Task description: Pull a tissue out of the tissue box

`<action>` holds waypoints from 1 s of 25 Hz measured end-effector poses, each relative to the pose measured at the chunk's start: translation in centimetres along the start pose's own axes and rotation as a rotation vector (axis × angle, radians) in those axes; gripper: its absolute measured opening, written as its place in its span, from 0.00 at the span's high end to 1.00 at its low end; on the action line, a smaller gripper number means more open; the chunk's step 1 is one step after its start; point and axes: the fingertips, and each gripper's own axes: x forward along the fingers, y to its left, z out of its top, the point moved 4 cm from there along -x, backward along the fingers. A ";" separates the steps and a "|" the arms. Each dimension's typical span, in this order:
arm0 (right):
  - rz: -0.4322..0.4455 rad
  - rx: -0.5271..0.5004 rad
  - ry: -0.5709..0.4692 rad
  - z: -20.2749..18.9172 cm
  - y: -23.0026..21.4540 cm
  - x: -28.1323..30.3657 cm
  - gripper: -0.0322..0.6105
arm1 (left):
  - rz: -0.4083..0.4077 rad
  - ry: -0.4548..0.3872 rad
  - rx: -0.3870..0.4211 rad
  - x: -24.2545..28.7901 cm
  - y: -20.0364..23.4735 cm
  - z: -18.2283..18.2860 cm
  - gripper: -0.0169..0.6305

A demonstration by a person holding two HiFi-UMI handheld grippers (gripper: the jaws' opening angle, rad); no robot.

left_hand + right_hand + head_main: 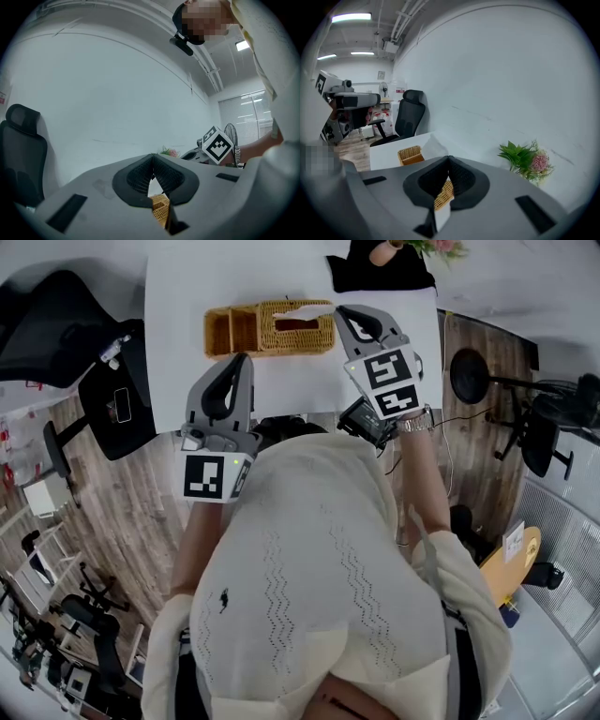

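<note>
While both are pressed together on nothing, my left claw (242, 359) hangs near the wicker basket (231, 331) and my right claw (343, 312) just beside the wicker tissue box (281, 338) on the white tabletop (178, 296), a tissue (302, 308) poking from its top, each claw's cube bearing black-and-white square markers

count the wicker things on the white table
2. The tissue box stands near the table's far edge; an open wicker basket stands right beside it, on its left in the head view. None seems hidden.
</note>
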 end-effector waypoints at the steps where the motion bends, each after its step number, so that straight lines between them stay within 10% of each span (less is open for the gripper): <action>1: -0.001 0.007 -0.008 0.3 0.0 -0.3 0.95 | 0.001 0.000 -0.001 0.0 0.0 0.0 0.95; 25: -0.007 0.265 -0.247 3.5 0.6 -6.2 0.95 | -0.008 -0.011 0.024 -0.6 -0.6 0.9 0.95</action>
